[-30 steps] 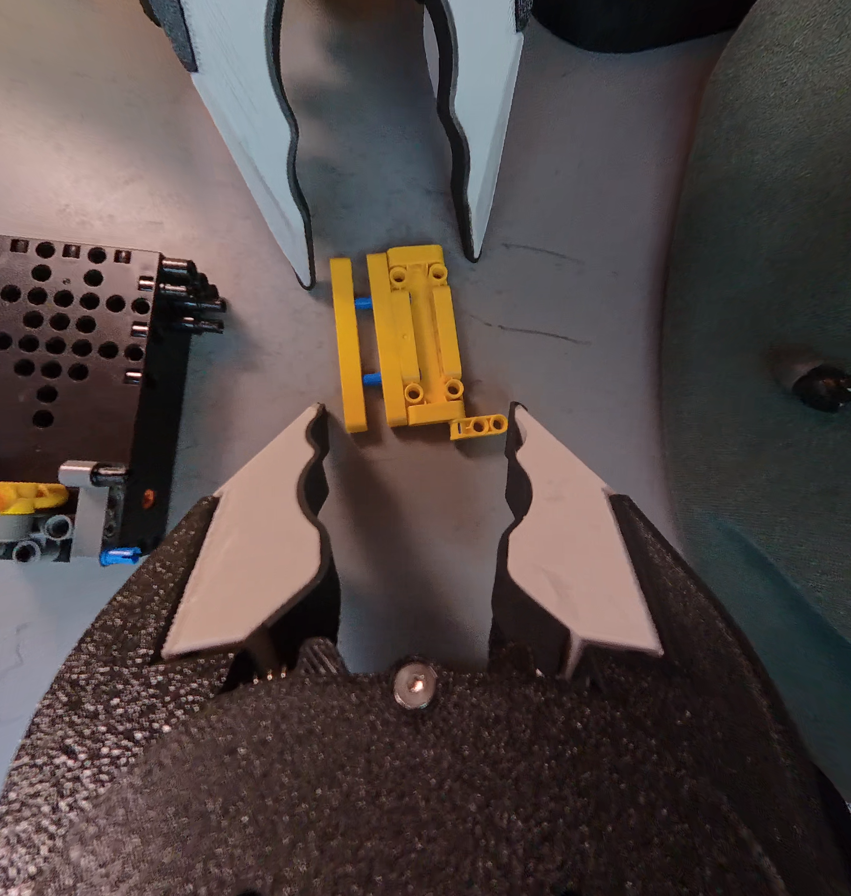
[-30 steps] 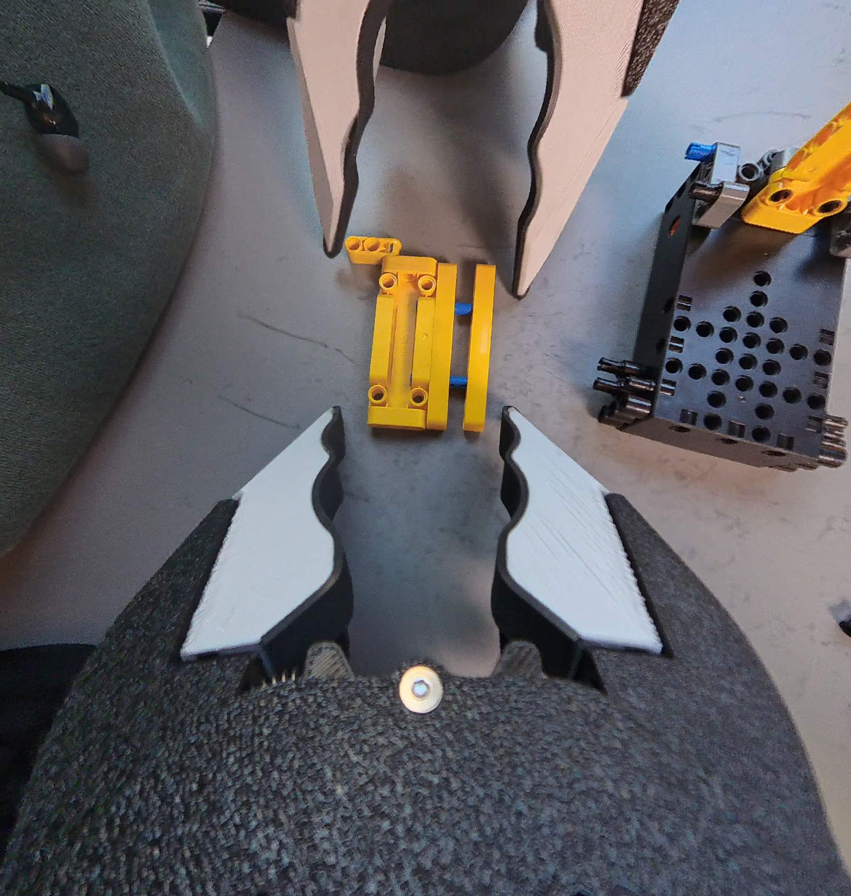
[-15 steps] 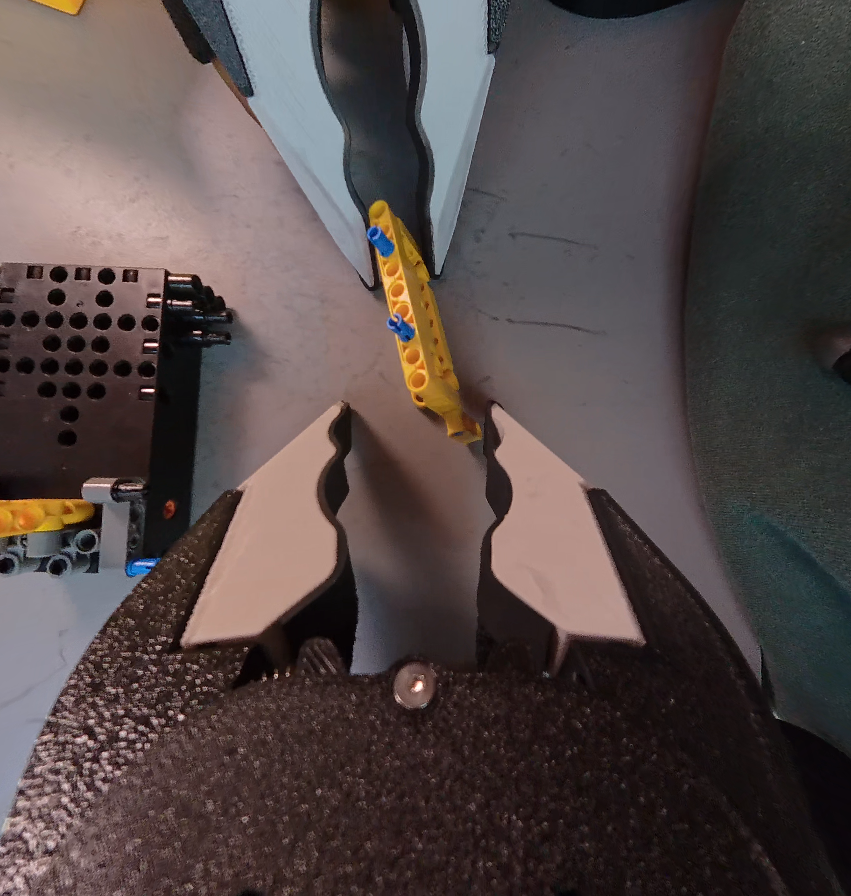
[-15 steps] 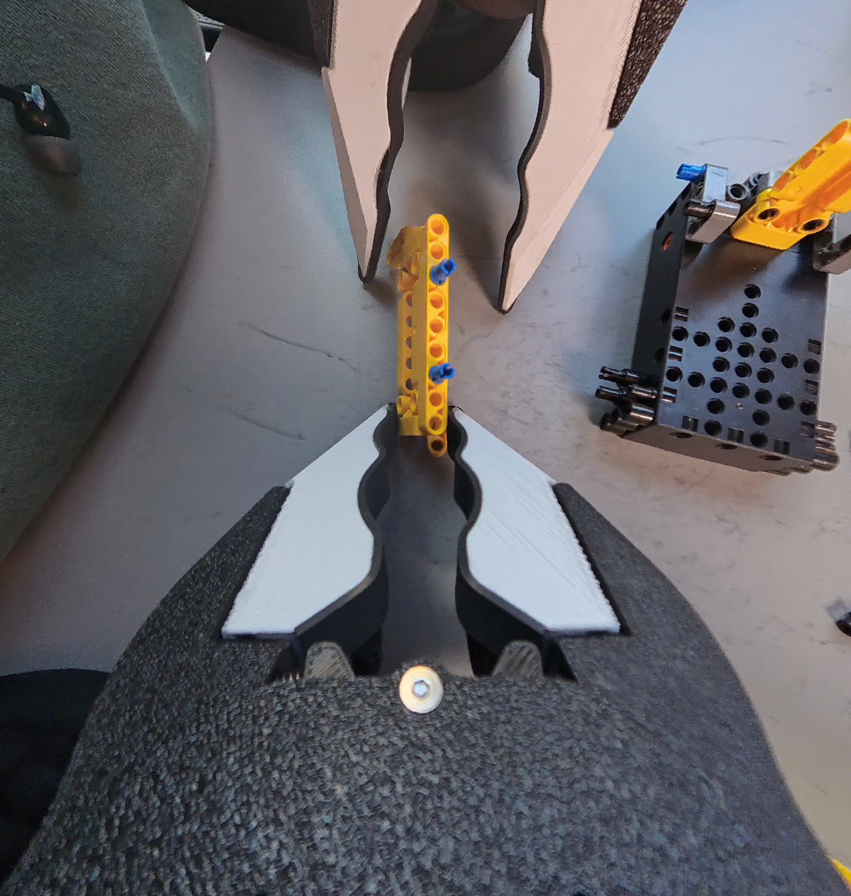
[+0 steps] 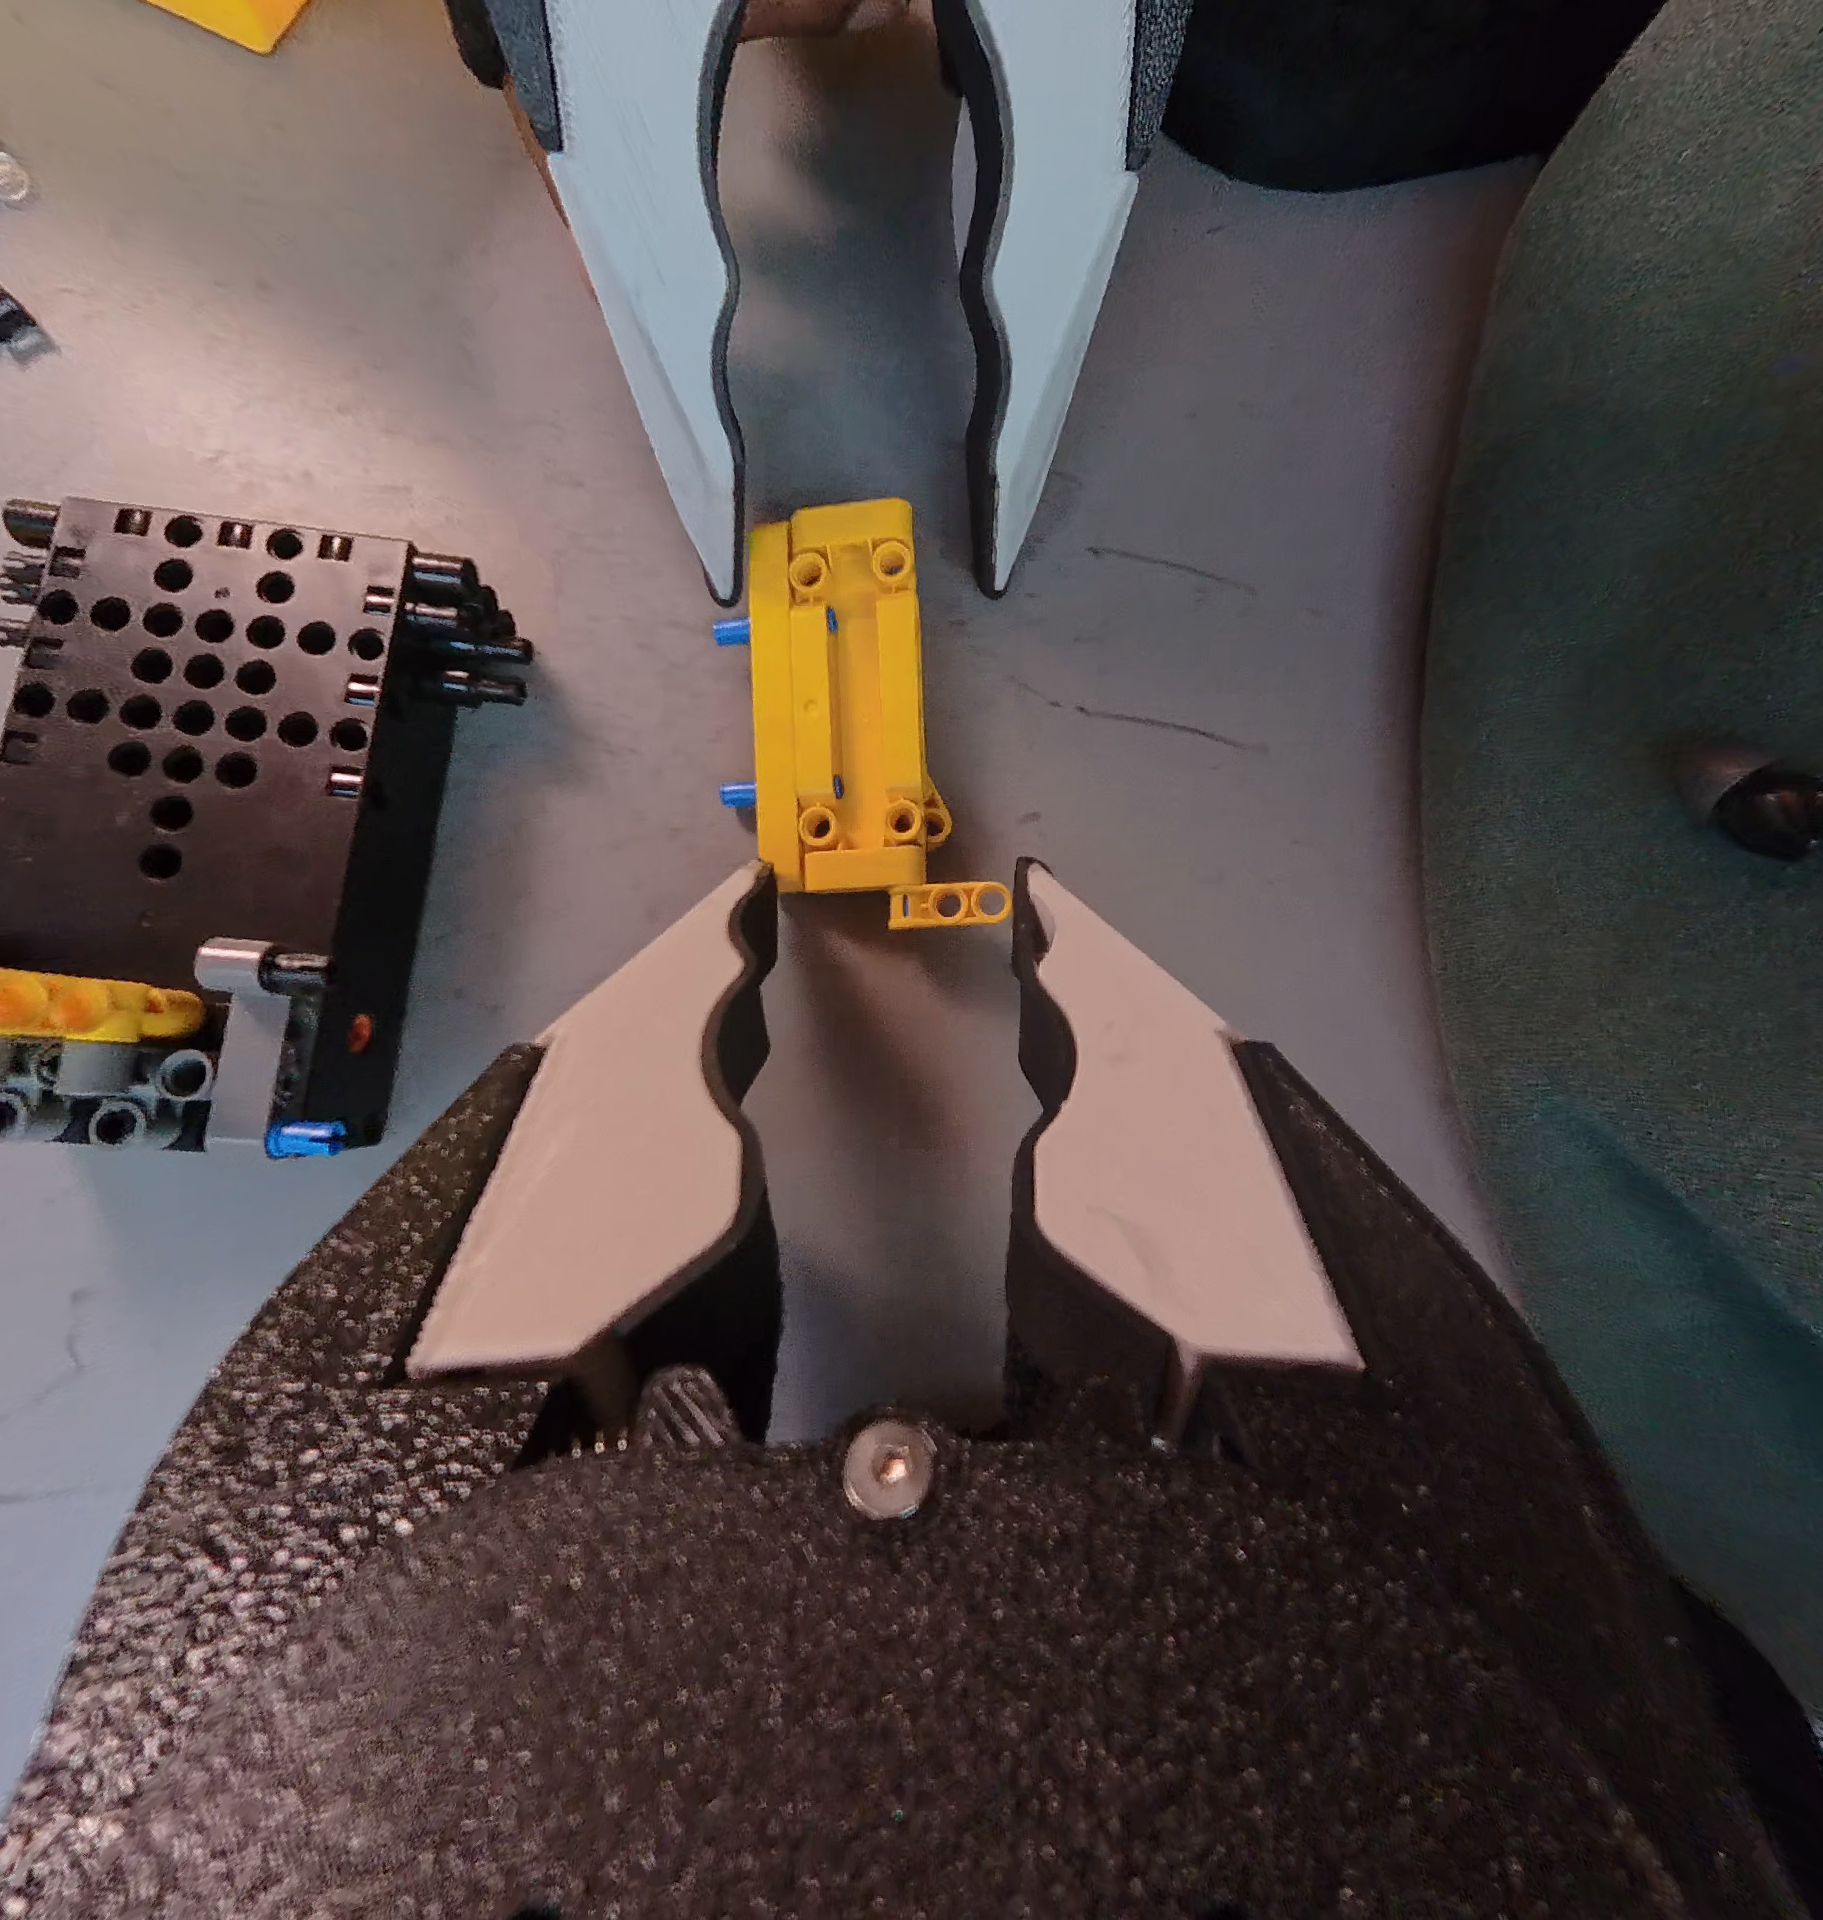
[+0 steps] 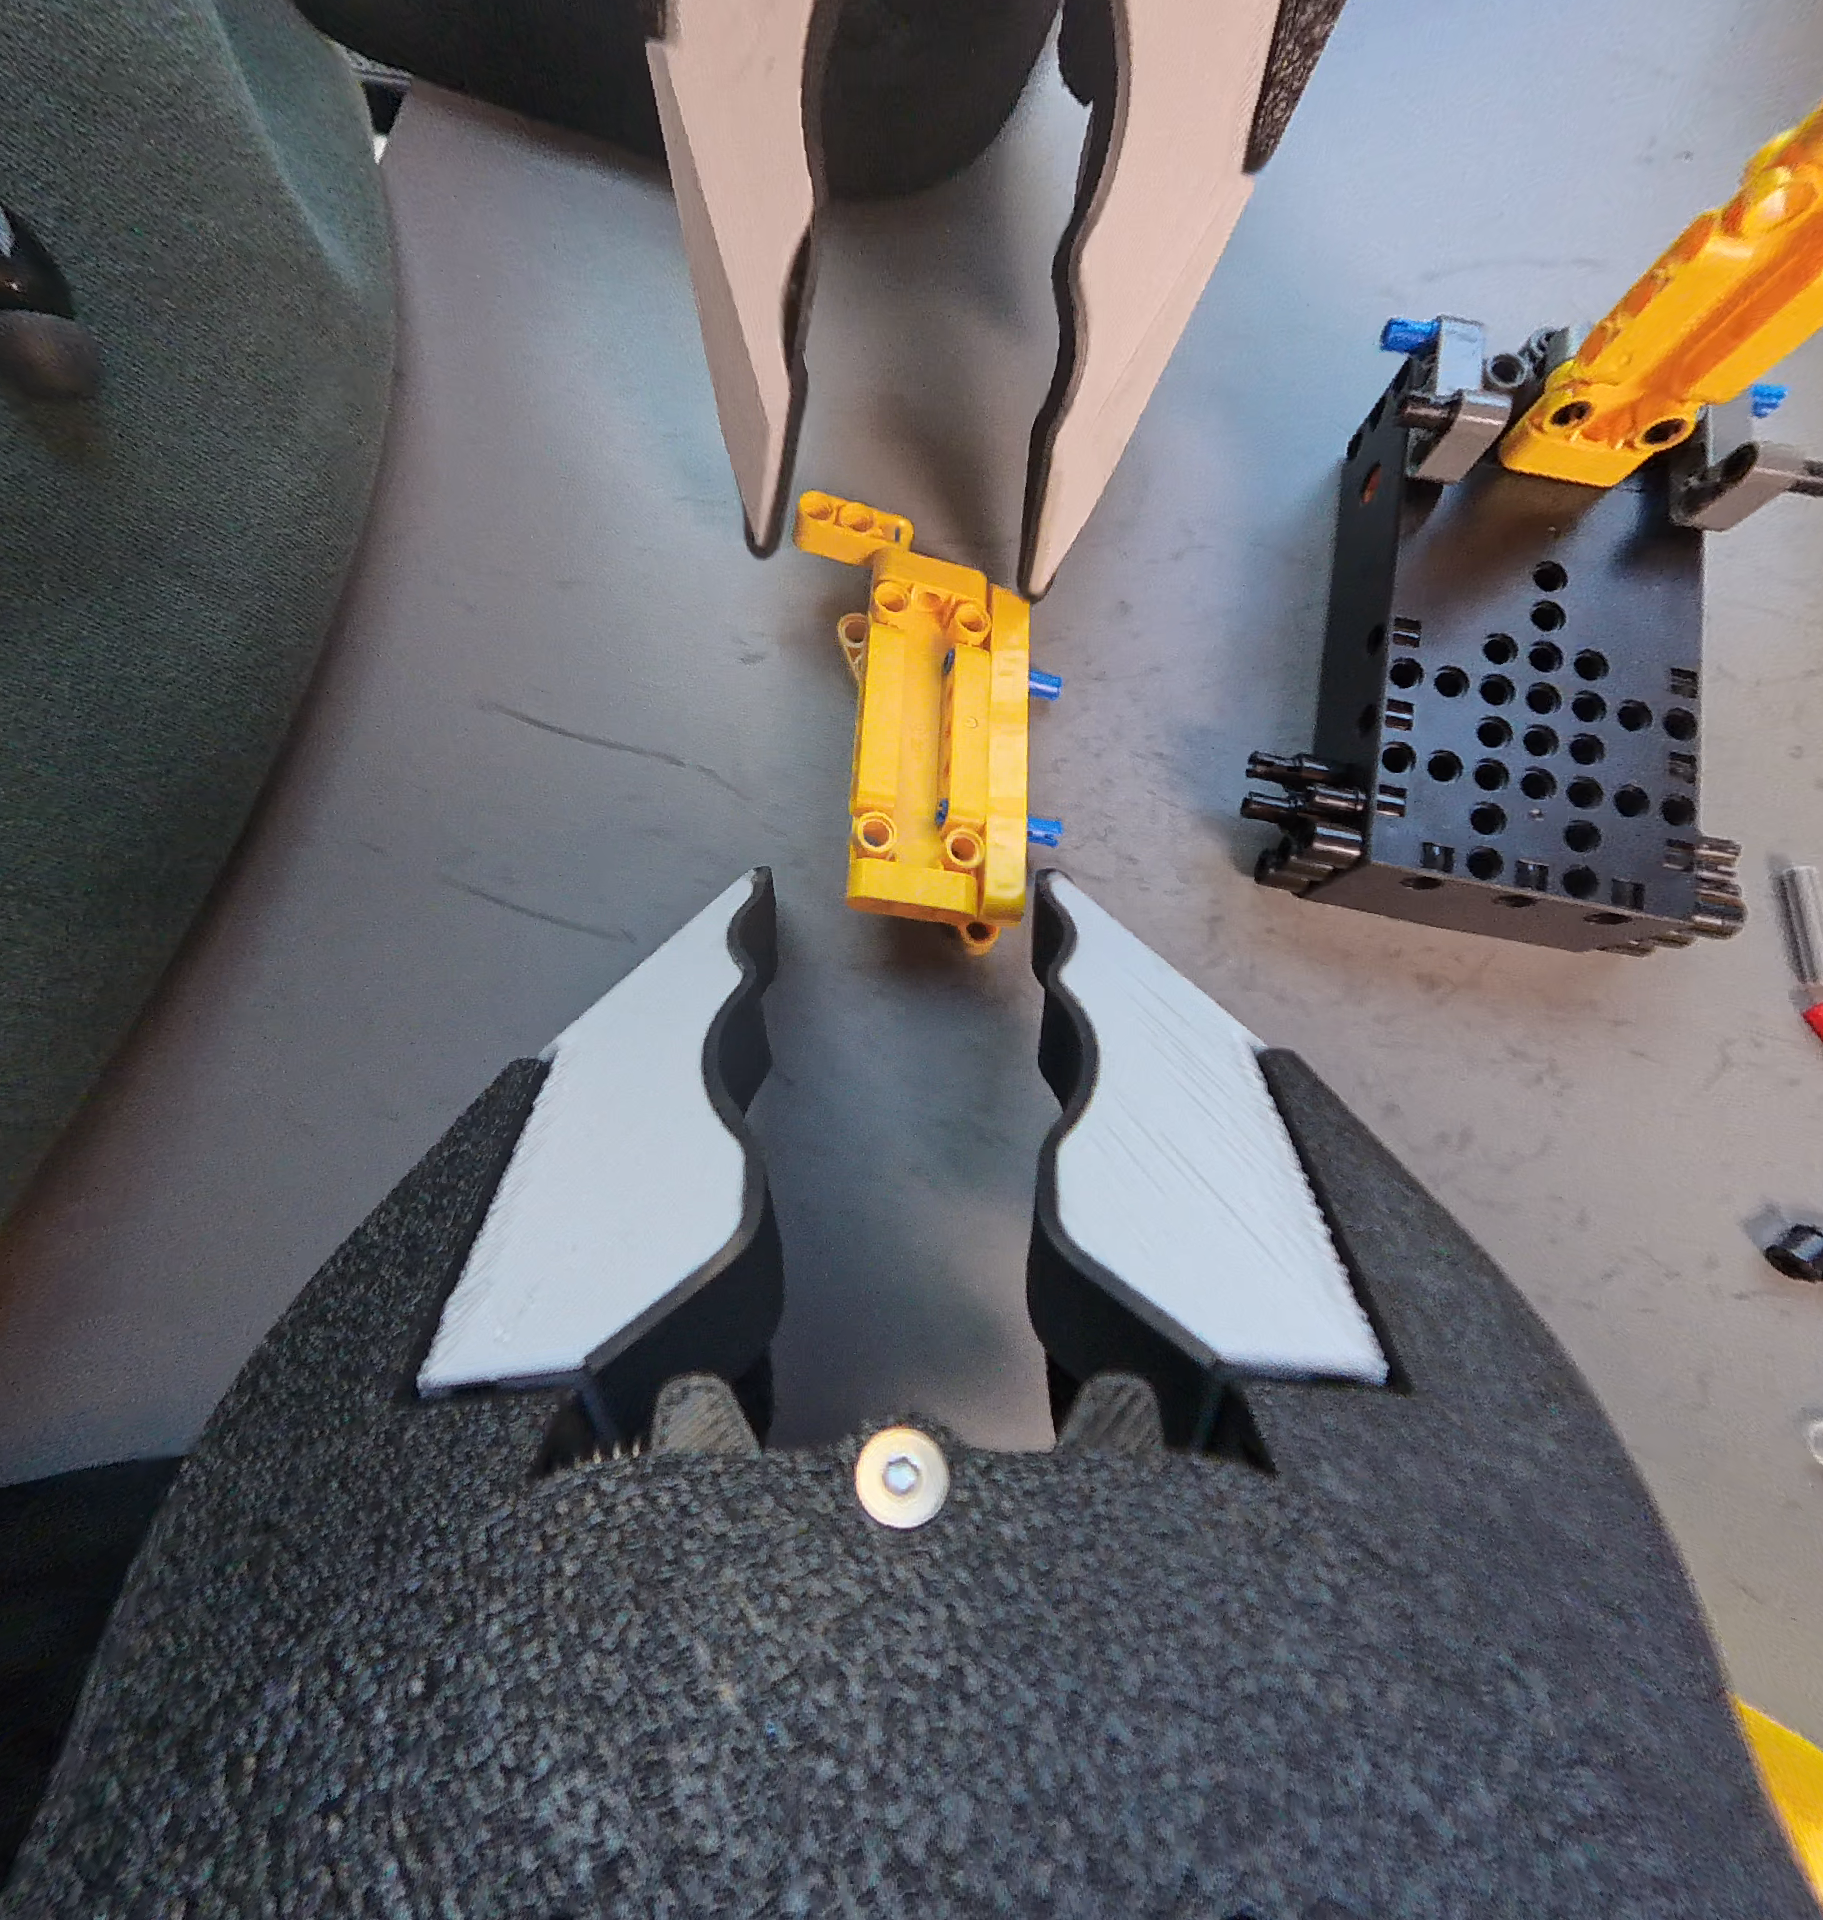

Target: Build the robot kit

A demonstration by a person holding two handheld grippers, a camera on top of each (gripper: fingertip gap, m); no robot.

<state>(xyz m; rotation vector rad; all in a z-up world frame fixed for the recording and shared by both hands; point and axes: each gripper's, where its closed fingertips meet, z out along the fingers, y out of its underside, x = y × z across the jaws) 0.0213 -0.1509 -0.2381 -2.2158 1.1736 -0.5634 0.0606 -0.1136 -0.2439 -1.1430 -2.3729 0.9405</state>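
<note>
Black perforated block (image 5: 190,769): hard plastic, pins on side, toward table's left edge in left wrist view.

Yellow beam assembly (image 5: 845,707): glossy, studded with holes, blue pins on one flank. Lies flat on grey table (image 5: 263,364), long axis running straight between your tools.

Your left tool (image 5: 891,883): parted wide, empty, tips flanking near end.

Your right tool (image 6: 902,883): likewise parted, empty, at opposite end.

Neither nearer.

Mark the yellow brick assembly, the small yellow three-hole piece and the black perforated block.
yellow brick assembly (image 5: 845,707), left wrist view, centre of its body.
small yellow three-hole piece (image 5: 951,905), left wrist view, middle hole.
black perforated block (image 6: 1530,748), right wrist view, holed top face.
</note>
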